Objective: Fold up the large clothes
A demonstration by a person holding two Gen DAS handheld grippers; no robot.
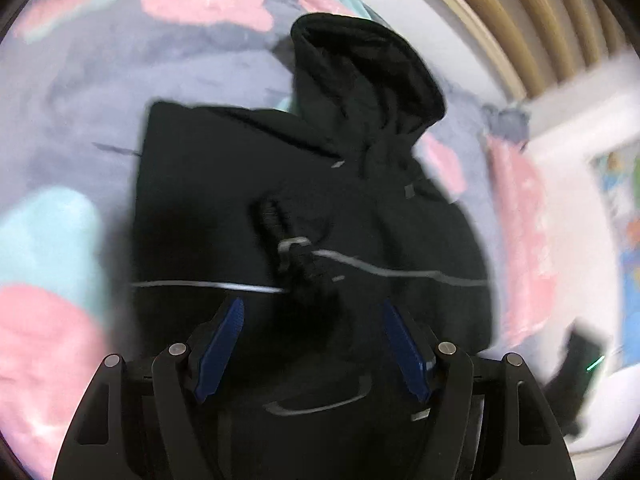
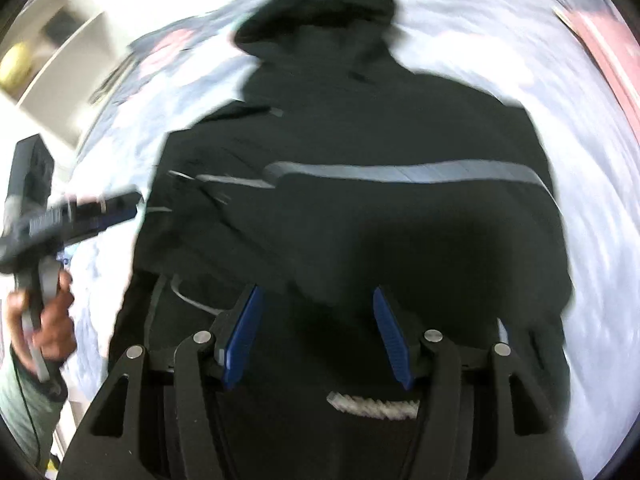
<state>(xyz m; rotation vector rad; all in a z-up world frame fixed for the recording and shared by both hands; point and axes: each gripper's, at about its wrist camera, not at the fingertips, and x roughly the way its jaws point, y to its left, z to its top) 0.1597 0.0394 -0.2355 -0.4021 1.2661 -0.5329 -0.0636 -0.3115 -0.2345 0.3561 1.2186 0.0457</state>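
A black hooded jacket [image 1: 320,184] with a grey reflective stripe lies on a blanket, hood [image 1: 360,64] pointing away, a sleeve cuff [image 1: 280,224] folded across the body. My left gripper [image 1: 312,316] is open and empty, just above the jacket's lower part. In the right wrist view the same jacket [image 2: 360,140] fills the middle, stripe [image 2: 400,170] across the chest. My right gripper [image 2: 316,304] is open and empty over its lower part. The left gripper [image 2: 80,212] shows at the left, held by a hand [image 2: 52,320].
The blanket [image 1: 100,100] is lavender with pink and teal patches. A wooden slatted headboard [image 1: 520,20] stands at the upper right. A dark device [image 1: 576,364] lies at the right. White shelving [image 2: 60,40] is at the upper left.
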